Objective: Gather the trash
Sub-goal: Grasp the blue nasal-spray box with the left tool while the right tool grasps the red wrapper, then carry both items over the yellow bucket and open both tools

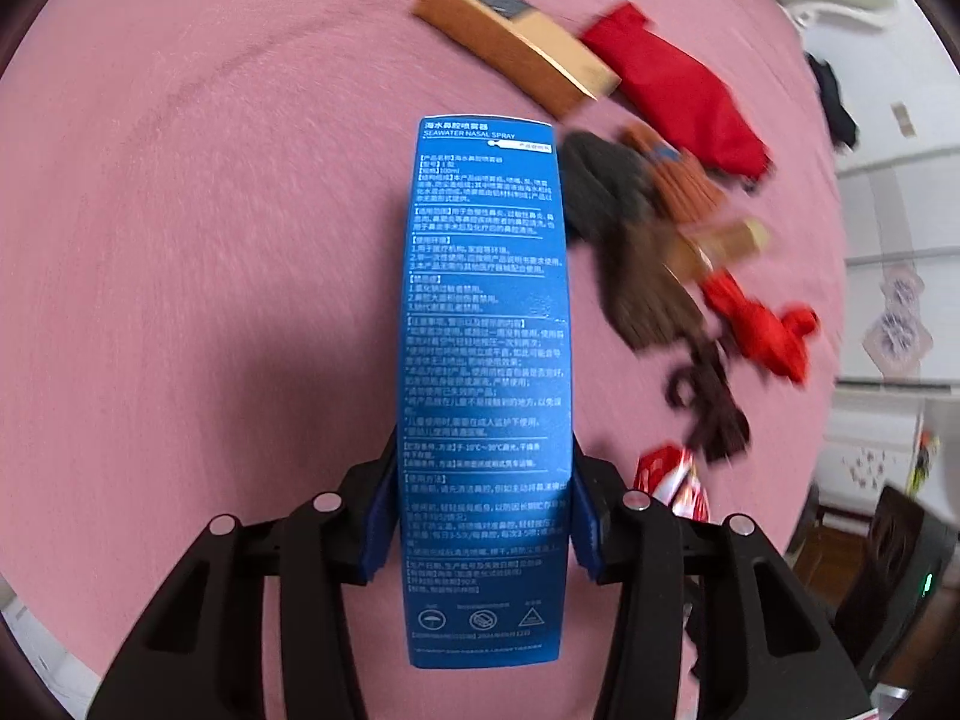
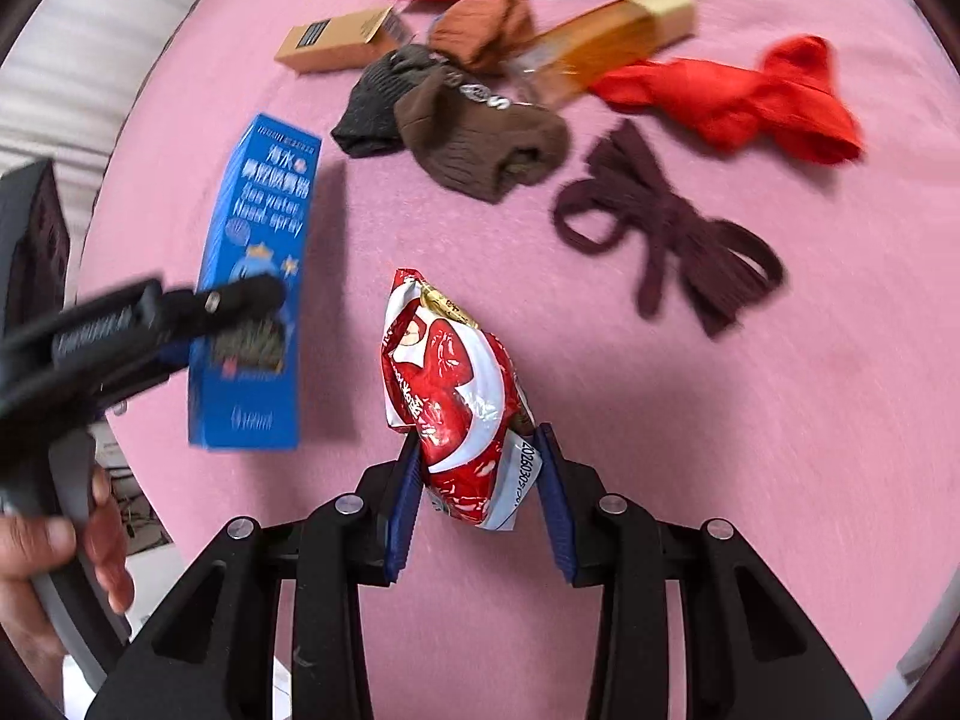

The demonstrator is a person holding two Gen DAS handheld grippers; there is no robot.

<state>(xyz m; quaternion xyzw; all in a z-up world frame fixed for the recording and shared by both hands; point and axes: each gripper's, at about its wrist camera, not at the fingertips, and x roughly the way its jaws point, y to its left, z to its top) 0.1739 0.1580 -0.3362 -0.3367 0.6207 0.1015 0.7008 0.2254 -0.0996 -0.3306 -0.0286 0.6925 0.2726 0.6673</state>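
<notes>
Trash here means two pieces, each already caught up off the pink bedspread [image 2: 720, 450]. The left gripper [image 1: 483, 516] has its jaws closed partway on the narrow sides of a blue seawater nasal spray carton [image 1: 486, 360], gripping near its lower end so most of the box juts out beyond the pads. The right gripper [image 2: 477, 498] has its jaws drawn in around a red-and-white snack wrapper [image 2: 456, 396], which sits between the blue pads just right of the carton; the left pad presses it, though contact on the right pad is hard to confirm.

Risks, as a judgement: the carton is a long lever held at one end, so a quick swing could pivot it out of the pads or crush its thin cardboard walls. The wrapper is glossy, crinkled film (slippery, and with little body), so it could slide free if only one pad bites.

Beyond the carton lie clothes: a ribbed brown knit hat [image 2: 480, 132], a dark grey knit piece [image 2: 378, 108], a rust-orange knit [image 2: 480, 30], a maroon cloth belt [image 2: 666, 240] looped in soft coils and bright red fabric [image 2: 732, 96]. A tan cardboard box [image 2: 336, 45] and an amber, gold-capped box [image 2: 606, 42] look rigid, smooth-sided.
</notes>
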